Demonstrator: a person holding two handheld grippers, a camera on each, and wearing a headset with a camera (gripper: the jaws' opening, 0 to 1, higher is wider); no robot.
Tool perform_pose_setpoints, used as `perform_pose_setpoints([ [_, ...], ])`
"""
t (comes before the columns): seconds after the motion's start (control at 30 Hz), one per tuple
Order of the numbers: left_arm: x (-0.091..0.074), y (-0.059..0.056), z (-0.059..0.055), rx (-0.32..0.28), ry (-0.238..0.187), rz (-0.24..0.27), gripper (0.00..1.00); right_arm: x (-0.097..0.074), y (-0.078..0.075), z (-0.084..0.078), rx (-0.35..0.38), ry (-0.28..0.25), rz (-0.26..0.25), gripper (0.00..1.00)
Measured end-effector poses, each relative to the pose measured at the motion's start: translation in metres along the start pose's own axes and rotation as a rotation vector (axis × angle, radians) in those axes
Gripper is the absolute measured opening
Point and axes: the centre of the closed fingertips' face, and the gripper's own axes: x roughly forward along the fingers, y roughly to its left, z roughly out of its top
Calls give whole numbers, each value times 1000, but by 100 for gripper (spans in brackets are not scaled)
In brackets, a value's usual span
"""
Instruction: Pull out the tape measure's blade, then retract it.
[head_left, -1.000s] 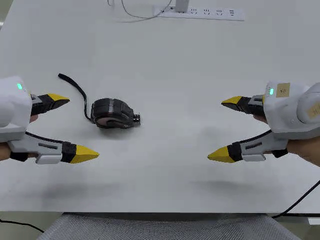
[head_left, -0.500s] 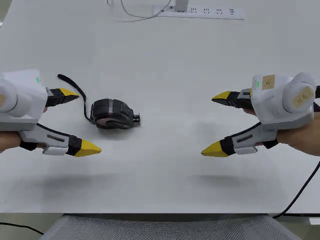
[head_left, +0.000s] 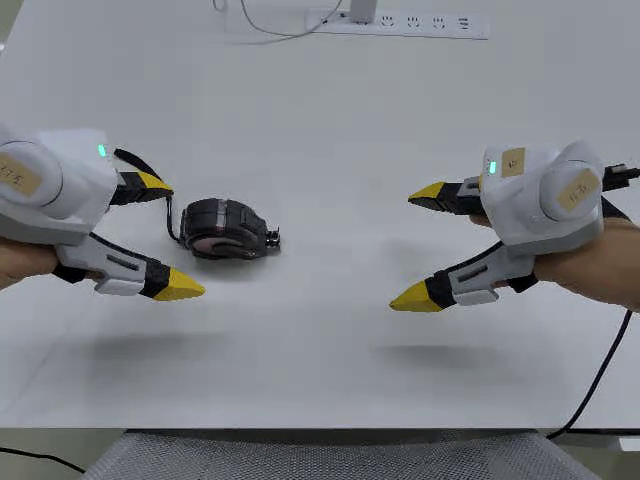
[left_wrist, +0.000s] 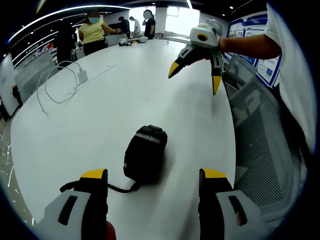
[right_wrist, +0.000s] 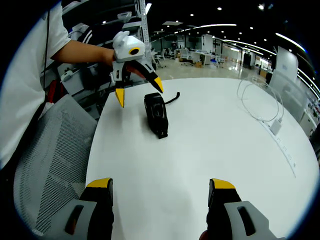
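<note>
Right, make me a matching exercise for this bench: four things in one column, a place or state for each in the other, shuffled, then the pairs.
Things
1. tape measure
2. left gripper
3. right gripper
4. power strip

Places or states
A. at the far edge of the table
B. open, close beside the tape measure
C. lying on the table, blade not pulled out
D. open, over bare table, well away from the tape measure

Pairs: 1-C, 2-B, 3-D, 4-A
</note>
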Motion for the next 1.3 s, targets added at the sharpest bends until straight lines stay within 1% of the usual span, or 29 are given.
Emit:
perform_pose_setpoints([
  [0.07,1,1,0,20,6,-4,65,2,0,1,-1,0,3,76],
  [0.13,2,3,0,25,8,-5,60,4,0,2,-1,-1,5,76],
  [0.23,5,7,1,26,10,-7,56,6,0,4,-3,-3,7,76],
  [0.4,10,9,-3,40,34,-15,50,8,0,4,-2,-4,10,76],
  [0.47,12,10,-5,44,46,-19,46,8,0,4,-1,-4,10,76],
  [0.6,18,13,-8,56,63,-22,44,9,1,3,2,-2,13,76],
  [0.73,23,14,-8,65,73,-30,42,10,2,2,5,-2,15,76],
  [0.9,29,14,-6,66,72,-49,39,11,3,1,9,-1,18,76],
  [1.17,37,14,-12,88,106,-60,37,14,3,1,12,-4,23,76],
  [1.3,40,14,-13,85,108,-64,35,16,4,1,14,-5,30,76],
])
